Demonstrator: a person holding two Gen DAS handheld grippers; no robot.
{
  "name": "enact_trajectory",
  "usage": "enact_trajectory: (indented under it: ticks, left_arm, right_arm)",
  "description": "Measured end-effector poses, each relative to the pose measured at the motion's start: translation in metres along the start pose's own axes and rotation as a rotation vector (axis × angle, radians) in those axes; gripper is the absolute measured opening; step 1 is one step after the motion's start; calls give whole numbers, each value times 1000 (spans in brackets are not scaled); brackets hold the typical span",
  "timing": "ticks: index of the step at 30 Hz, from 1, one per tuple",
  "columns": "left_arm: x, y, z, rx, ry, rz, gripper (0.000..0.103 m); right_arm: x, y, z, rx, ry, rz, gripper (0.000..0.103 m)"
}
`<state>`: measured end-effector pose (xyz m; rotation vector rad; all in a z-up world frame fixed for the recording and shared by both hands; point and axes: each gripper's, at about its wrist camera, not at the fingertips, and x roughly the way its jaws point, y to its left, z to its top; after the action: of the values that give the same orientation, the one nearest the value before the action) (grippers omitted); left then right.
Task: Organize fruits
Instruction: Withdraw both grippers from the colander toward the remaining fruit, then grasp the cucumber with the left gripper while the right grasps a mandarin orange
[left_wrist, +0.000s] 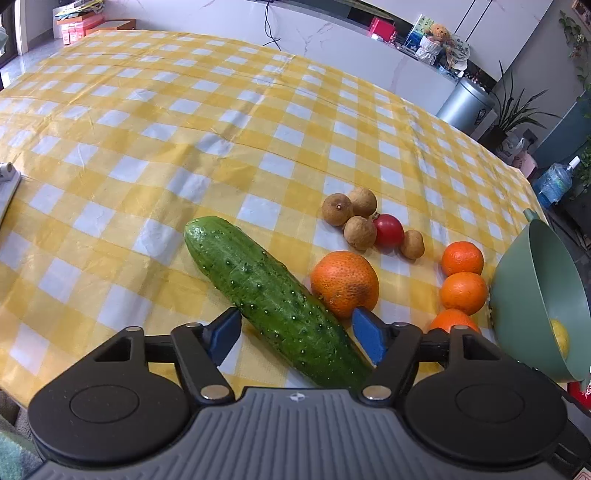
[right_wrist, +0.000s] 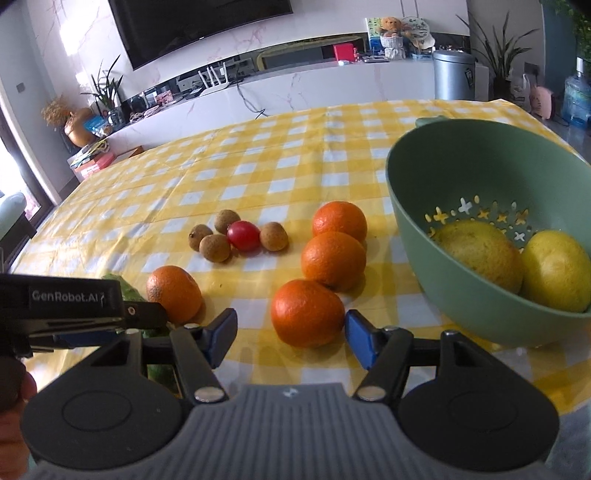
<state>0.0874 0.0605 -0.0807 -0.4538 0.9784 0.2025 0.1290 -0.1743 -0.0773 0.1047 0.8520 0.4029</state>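
A green cucumber (left_wrist: 273, 299) lies diagonally on the checked cloth. Its near end sits between the blue pads of my left gripper (left_wrist: 297, 332), which is open, with a sliver of gap at the right pad. A large orange (left_wrist: 345, 282) rests beside the cucumber. My right gripper (right_wrist: 291, 334) is open around the nearest orange (right_wrist: 306, 314) of three in a row, and the left pad stands well off it. The green colander bowl (right_wrist: 443, 184) at right holds two yellow lemons (right_wrist: 480, 254). Several brown longans (right_wrist: 214, 247) and a red tomato (right_wrist: 243, 235) cluster behind.
The left tool's black housing (right_wrist: 66, 299) and a hand (right_wrist: 14, 406) crowd the right wrist view's left side. A white object (left_wrist: 7, 184) lies at the table's left edge. Beyond the yellow-checked table (left_wrist: 184, 110) stand a counter and a grey bin (right_wrist: 452, 74).
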Motion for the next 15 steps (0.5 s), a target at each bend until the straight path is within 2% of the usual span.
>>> enact_trajectory:
  ticks: [5,6,7,9,15]
  left_arm:
    - [3,-1,-1,19,-11,-16,87]
    - [4,-1,-1,23,-9,-19,85]
    - [3,-2,-1,30,-6,-27,79]
    - [2,-5,-1,49,4,-25,75]
    - [-2,-8,2,108,38,-30,62]
  right_arm:
    - [6,4,1,-9,5,-14,63]
    - [8,3,2,-10,11,-19,61]
    - [10,3,2,-8,20,-24,60]
    - [13,1,2,4,32,-33,53]
    - [13,-1,1,9,42,-29,45]
